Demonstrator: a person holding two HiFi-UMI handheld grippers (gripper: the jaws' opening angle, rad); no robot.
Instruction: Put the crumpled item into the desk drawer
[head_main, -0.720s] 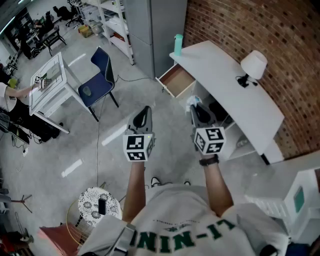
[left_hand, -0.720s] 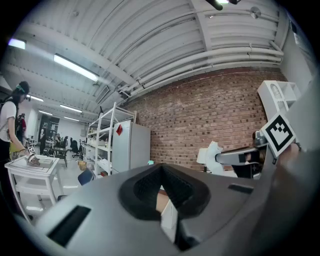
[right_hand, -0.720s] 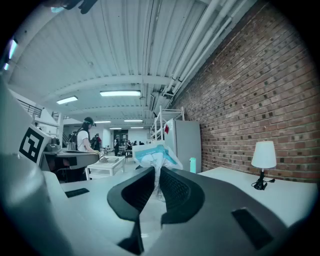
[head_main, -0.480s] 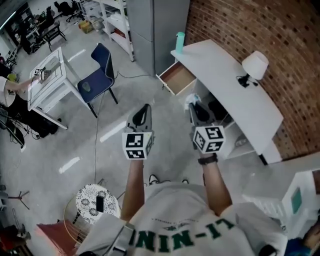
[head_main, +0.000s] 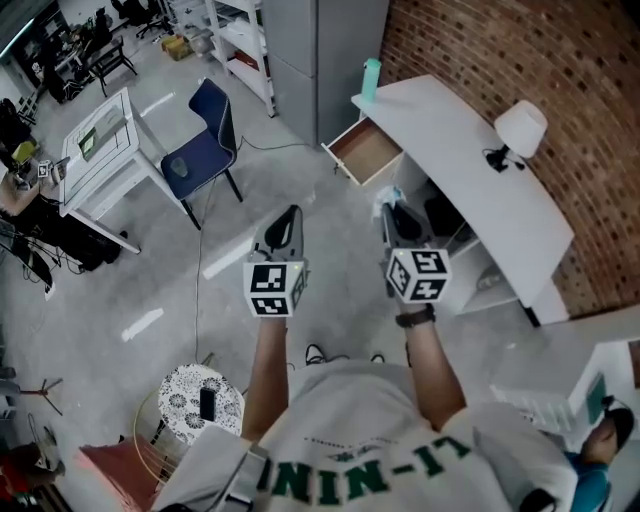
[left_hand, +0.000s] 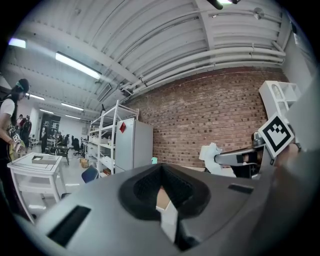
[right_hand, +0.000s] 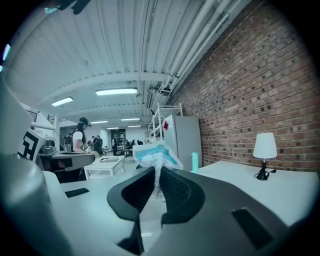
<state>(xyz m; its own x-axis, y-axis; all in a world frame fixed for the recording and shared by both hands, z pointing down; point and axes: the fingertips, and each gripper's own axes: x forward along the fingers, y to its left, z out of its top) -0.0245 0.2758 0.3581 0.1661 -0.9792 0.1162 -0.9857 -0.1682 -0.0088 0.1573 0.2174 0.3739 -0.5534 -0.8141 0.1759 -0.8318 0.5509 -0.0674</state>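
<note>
Fingers (right_hand: 177, 190) of our right gripper (right_hand: 156, 175) are clamped on the crumpled item (right_hand: 152, 156), a wad of white and teal wrapping. Only its thin pinched part lies between the pads, and the rest stands up past the tips. In the head view we hold it in the air, clear of every surface. Our left gripper (left_hand: 161, 172) rides beside the right one, well apart from it. Its fingers (left_hand: 137, 187) meet at the tips with just a slit behind them, and they carry and touch nothing.

Below and ahead of both pairs of fingers we have bare concrete floor (head_main: 300, 180), and nothing stands between the tips and the furniture. Close on the right of the right fingers runs the long edge of the white desk (head_main: 470, 170). Ahead of those fingers, slightly to their left, the drawer (head_main: 365, 150) stands pulled out from the desk's end. Its wood-coloured inside is open upward and its rim juts into the floor space.

Beyond the drawer a teal bottle (head_main: 371, 78) stands on the desktop corner, with a grey cabinet (head_main: 320, 50) just behind. A lamp (head_main: 520, 128) sits far right of the fingers, near the brick wall (head_main: 570, 60). Ahead and left of the left fingers, well apart, we see a blue chair (head_main: 205, 150) and a white table (head_main: 100, 150).
</note>
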